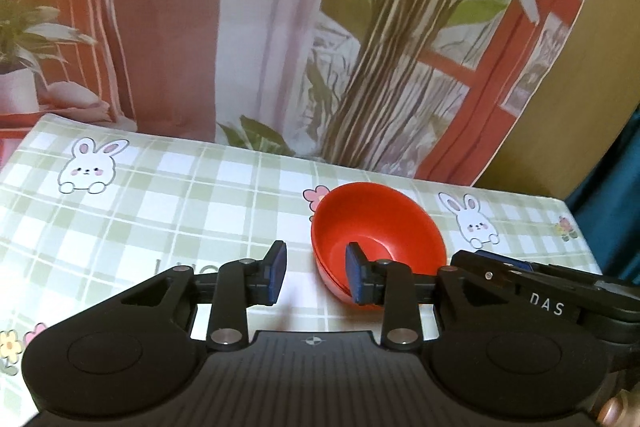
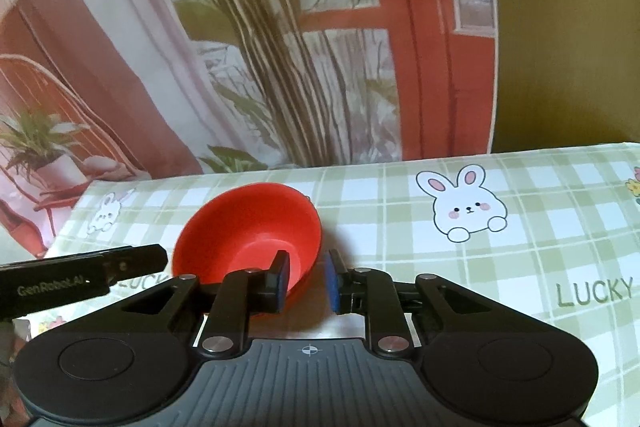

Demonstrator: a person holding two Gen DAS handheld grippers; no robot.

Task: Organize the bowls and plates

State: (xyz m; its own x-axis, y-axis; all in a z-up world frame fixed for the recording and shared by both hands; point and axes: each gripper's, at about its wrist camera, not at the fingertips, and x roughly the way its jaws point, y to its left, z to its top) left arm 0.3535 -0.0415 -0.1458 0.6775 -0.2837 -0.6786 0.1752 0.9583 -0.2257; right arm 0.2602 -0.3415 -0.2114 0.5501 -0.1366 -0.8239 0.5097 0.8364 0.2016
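While both claws are straddling the red bowl stack (image 1: 380, 227) on the checked tablecloth (image 1: 160, 195), you're keeping the left gripper (image 1: 316, 273) and right gripper (image 2: 306, 281) released, pads off the rim w/ gaps showing. Risk, imo: pulling away crooked could be snagging a rim and tipping the stack.

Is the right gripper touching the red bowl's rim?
Cannot tell. In the right wrist view the right gripper straddles the near rim of the red bowl, jaws open, but no clear gap or contact shows.
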